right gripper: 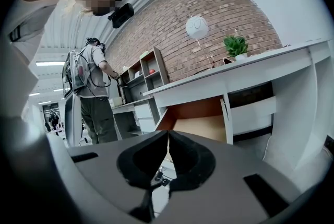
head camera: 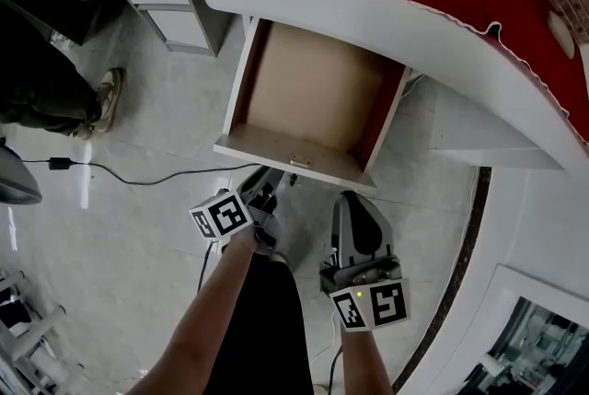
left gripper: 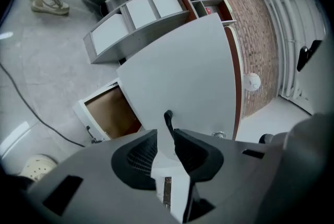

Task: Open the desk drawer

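The drawer (head camera: 308, 94) stands pulled well out from under the white table (head camera: 322, 2), so the task looks essentially done. Its brown floor and reddish side walls are fully exposed, and nothing lies inside it. A small metal handle (head camera: 299, 162) sits at the middle of its white front panel.

The left hand-held gripper (head camera: 265, 186) hangs just in front of that panel, close beside the handle but not on it. Its own view shows the jaws parted with nothing pressed between the pads, which suggests the handle has been let go now that the drawer is out.

The right hand-held gripper (right gripper: 168, 137) waits a little further from the front, pointed toward the open drawer, with its jaws closed tip to tip on nothing. It seems held aside as the idle hand.
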Motion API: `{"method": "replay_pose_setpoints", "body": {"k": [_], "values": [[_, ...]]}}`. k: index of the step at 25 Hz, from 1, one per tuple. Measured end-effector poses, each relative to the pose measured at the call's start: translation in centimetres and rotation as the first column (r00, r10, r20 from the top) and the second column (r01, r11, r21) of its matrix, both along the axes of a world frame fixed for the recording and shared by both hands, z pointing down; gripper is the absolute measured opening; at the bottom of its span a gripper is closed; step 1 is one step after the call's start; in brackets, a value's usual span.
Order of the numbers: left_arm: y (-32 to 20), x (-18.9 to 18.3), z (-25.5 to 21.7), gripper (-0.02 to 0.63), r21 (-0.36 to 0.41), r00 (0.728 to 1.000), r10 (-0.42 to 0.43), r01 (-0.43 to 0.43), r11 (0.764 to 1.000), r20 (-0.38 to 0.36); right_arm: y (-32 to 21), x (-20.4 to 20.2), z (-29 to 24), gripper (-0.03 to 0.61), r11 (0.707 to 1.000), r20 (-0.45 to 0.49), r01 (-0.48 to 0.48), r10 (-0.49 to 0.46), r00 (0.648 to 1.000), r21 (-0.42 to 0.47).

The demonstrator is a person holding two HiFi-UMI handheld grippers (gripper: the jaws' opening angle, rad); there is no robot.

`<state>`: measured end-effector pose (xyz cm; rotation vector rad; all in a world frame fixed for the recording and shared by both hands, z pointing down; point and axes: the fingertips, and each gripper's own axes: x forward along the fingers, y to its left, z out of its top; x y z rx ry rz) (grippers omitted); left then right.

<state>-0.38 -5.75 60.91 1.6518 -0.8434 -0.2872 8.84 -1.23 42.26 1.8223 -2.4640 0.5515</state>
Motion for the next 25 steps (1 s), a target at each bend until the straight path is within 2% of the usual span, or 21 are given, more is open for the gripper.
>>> {"method": "replay_pose_setpoints", "body": {"k": [4,7,11,15,17,19,22,25], "values": [[2.6,-0.9,0.1,0.089,-0.033,1.000,0.008,-0.009,0.999,-0.007,0.0,-0.5,-0.4,0.018,1.000,-0.001,0.002,-0.002,1.000,0.004],[4.8,-1.5,-0.7,0.089,-0.021,0.999,0.038,-0.038,0.999,0.005,-0.1,-0.6,-0.6,0.018,1.000,0.003,-0.007,0.007,1.000,-0.001],[7.2,-1.3,-4.5,0.089,0.044,0.993,0.121,-0.122,0.992,0.011,0.0,-0.3,-1.6,0.018,0.999,0.043,-0.032,0.032,0.999,-0.010],[8.2,-0.9,-10.0,0.082,0.141,0.979,0.194,-0.201,0.969,0.063,0.2,-0.2,-3.7,0.018,0.998,0.057,-0.055,0.055,0.997,-0.011],[8.0,-0.5,-13.2,0.041,0.203,0.967,0.229,-0.248,0.947,0.113,0.6,-0.2,-4.9,0.018,0.998,0.045,-0.061,0.062,0.997,-0.016],[7.5,-0.1,-16.9,0.017,0.275,0.949,0.262,-0.303,0.912,0.176,1.1,0.0,-6.5,0.018,0.997,0.039,-0.073,0.074,0.996,-0.019],[6.8,0.5,-22.5,0.011,0.363,0.914,0.303,-0.388,0.847,0.272,1.7,0.3,-9.5,0.018,0.995,0.047,-0.102,0.102,0.994,-0.006],[7.2,1.5,-27.7,0.011,0.419,0.875,0.334,-0.466,0.779,0.352,2.3,0.7,-13.1,0.018,0.992,0.042,-0.126,0.125,0.991,0.023]]}}
